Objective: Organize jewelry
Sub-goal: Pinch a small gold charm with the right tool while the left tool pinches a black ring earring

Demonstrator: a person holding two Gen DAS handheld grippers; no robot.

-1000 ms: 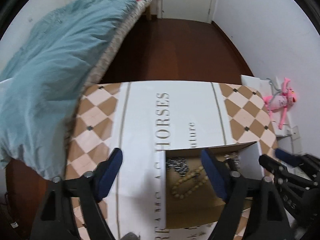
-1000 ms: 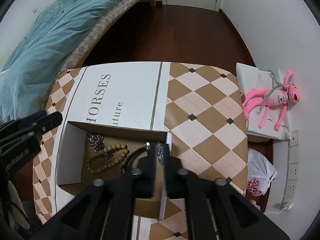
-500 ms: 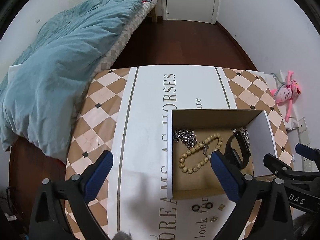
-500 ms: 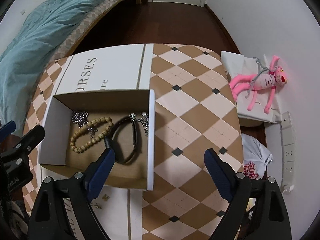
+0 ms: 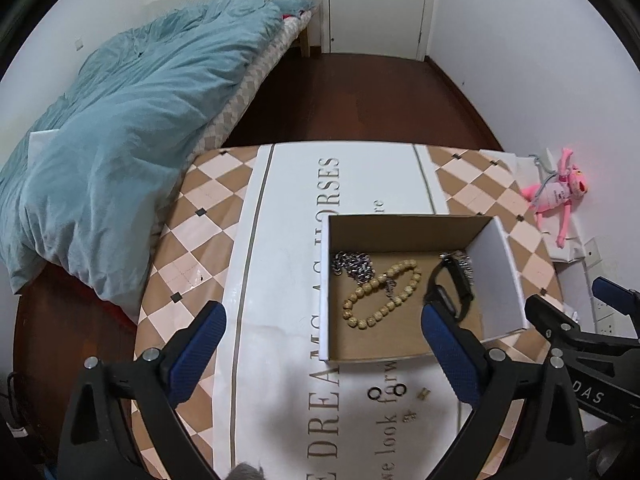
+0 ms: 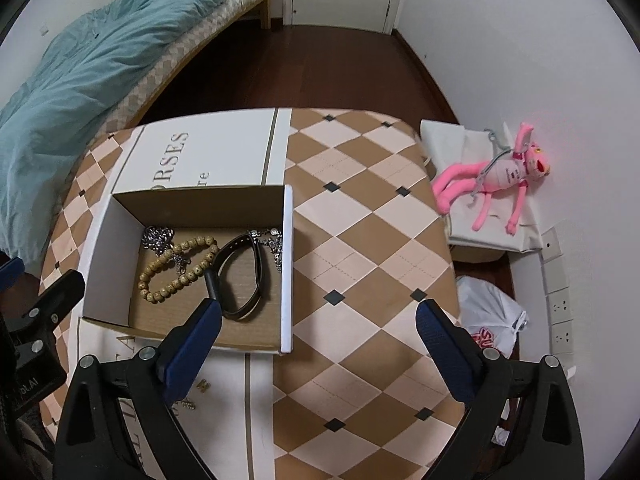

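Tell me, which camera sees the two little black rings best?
The left wrist view: the two black rings lie plainly on the tablecloth before the box. The right wrist view does not show them.

White walls and a dark wood floor are enclosing the room. A bed is lying under a blue duvet; a white door is standing closed beyond it.

**Black frames, blue pads**

The left gripper has two black plastic arms of triangular, open-frame shape, each tipped with a ribbed blue pad and fastened by round silver screws. The right gripper is built alike: black struts, blue pads, silver screw heads. Seen from the left wrist, its side bears white lettering ending in "DAS".
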